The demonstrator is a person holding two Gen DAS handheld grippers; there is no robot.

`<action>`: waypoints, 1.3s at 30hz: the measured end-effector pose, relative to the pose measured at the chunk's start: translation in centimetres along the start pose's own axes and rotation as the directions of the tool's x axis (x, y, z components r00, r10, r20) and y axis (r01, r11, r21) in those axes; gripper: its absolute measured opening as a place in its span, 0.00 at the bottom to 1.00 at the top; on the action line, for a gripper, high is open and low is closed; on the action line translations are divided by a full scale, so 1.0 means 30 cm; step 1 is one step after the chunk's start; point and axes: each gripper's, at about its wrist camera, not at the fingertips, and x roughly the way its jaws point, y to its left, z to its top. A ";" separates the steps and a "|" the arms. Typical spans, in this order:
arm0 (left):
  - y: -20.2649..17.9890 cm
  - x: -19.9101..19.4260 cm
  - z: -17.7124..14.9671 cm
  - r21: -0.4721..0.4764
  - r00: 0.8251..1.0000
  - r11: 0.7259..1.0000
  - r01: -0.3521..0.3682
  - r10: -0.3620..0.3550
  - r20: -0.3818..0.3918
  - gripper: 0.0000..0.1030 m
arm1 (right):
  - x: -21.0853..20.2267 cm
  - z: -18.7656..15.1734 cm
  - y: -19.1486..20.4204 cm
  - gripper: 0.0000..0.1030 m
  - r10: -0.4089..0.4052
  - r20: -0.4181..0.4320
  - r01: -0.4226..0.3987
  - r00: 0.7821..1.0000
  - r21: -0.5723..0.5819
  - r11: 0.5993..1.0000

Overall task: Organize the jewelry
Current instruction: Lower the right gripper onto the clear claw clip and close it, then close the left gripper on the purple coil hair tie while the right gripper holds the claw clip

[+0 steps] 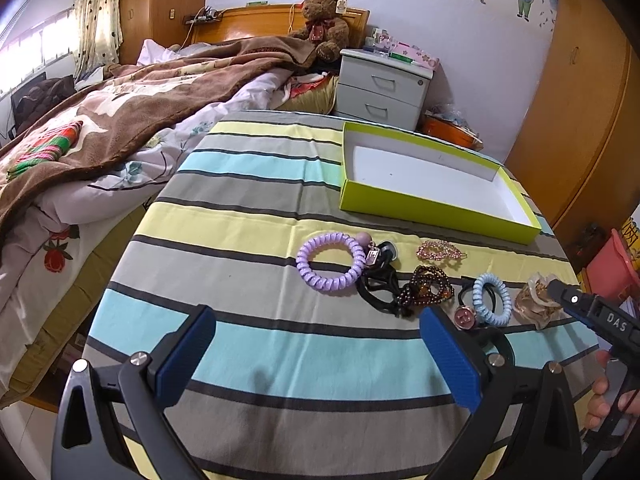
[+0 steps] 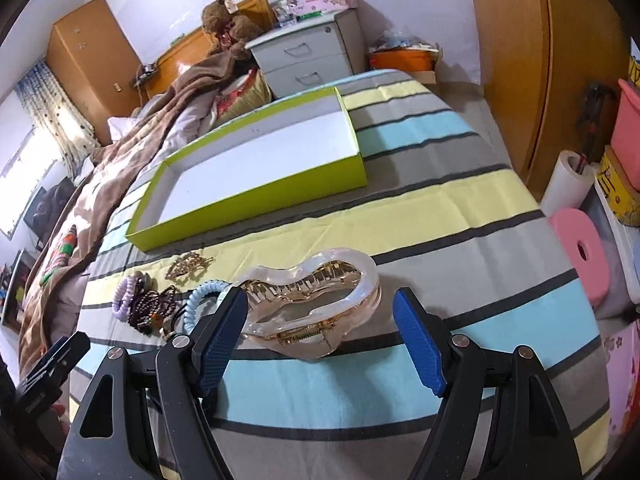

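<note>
A lime-green box (image 1: 432,202) with a white inside lies open and empty on the striped cloth; it also shows in the right wrist view (image 2: 256,196). In front of it lie a purple spiral band (image 1: 331,263), black ties (image 1: 376,280), dark bead bracelets (image 1: 430,290), a pink rhinestone clip (image 1: 440,250), a blue spiral band (image 1: 493,299) and a clear heart-shaped claw clip (image 2: 316,304). My left gripper (image 1: 316,356) is open above the cloth, short of the pile. My right gripper (image 2: 320,340) is open with the claw clip between its fingers, apart from the pads.
A bed with a brown blanket (image 1: 132,112) borders the table on the left. A grey nightstand (image 1: 384,84) stands behind the box. A wooden wardrobe (image 2: 516,60), a pink stool (image 2: 580,252) and storage bins (image 2: 628,152) are to the right.
</note>
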 end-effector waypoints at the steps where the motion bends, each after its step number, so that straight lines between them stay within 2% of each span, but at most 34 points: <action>1: 0.000 0.004 0.001 0.002 1.000 1.000 0.000 0.000 -0.003 1.00 | 0.005 0.001 -0.001 0.66 -0.002 -0.002 0.002 1.000 0.007 1.000; 4: 0.003 0.017 0.006 0.002 1.000 1.000 -0.001 0.001 -0.014 1.00 | 0.018 0.003 -0.008 0.56 -0.002 -0.014 0.002 1.000 0.025 1.000; 7: 0.007 0.025 0.008 -0.005 1.000 1.000 -0.002 0.002 -0.020 1.00 | 0.016 0.005 -0.013 0.52 0.005 -0.010 -0.004 1.000 0.040 0.999; 9: 0.008 0.029 0.011 -0.004 1.000 1.000 -0.003 0.003 -0.025 1.00 | 0.012 0.007 -0.013 0.40 0.012 -0.001 -0.012 1.000 0.045 0.999; 10: 0.008 0.031 0.012 -0.003 1.000 1.000 -0.004 0.004 -0.027 1.00 | 0.006 0.009 -0.011 0.29 0.017 0.009 -0.018 1.000 0.043 0.999; 12: 0.007 0.034 0.015 -0.003 0.999 1.000 -0.002 0.002 -0.032 1.00 | -0.003 0.019 -0.006 0.23 0.002 0.013 -0.002 1.000 0.025 1.000; 14: 0.006 0.034 0.019 -0.002 0.999 1.000 0.001 -0.001 -0.032 1.00 | -0.006 0.024 -0.005 0.11 0.007 0.011 -0.008 1.000 0.018 1.000; 20: 0.014 0.040 0.029 -0.002 1.000 1.000 -0.007 0.007 -0.030 1.00 | 0.000 0.053 0.001 0.10 0.006 -0.011 -0.006 1.000 -0.067 0.998; 21: 0.014 0.043 0.028 0.001 0.999 1.000 -0.008 0.008 -0.033 1.00 | -0.001 0.057 -0.001 0.11 -0.008 -0.009 0.007 1.000 -0.066 0.998; 23: 0.013 0.047 0.027 0.003 0.999 1.000 -0.007 0.008 -0.038 1.00 | 0.002 0.057 -0.002 0.23 -0.035 -0.017 0.034 0.999 -0.077 0.996; 28: 0.020 0.058 0.028 0.001 0.999 1.000 -0.010 0.010 -0.047 1.00 | 0.020 0.046 0.010 0.26 -0.055 -0.044 0.049 0.998 -0.119 0.992; 35: 0.020 0.072 0.029 0.006 0.998 1.000 -0.009 0.009 -0.058 1.00 | 0.037 0.032 0.028 0.25 -0.109 -0.035 0.101 0.993 -0.183 0.978; 36: 0.020 0.075 0.031 0.005 0.998 1.000 -0.010 0.011 -0.060 1.00 | 0.034 0.031 0.032 0.22 -0.117 -0.028 0.110 0.993 -0.193 0.975; 37: 0.023 0.078 0.033 0.002 0.998 1.000 -0.012 0.012 -0.062 1.00 | 0.031 0.031 0.036 0.13 -0.118 -0.023 0.111 0.993 -0.202 0.973; 39: 0.025 0.082 0.039 0.000 0.998 1.000 -0.009 0.009 -0.063 1.00 | 0.026 0.033 0.038 0.13 -0.114 -0.019 0.108 0.993 -0.207 0.972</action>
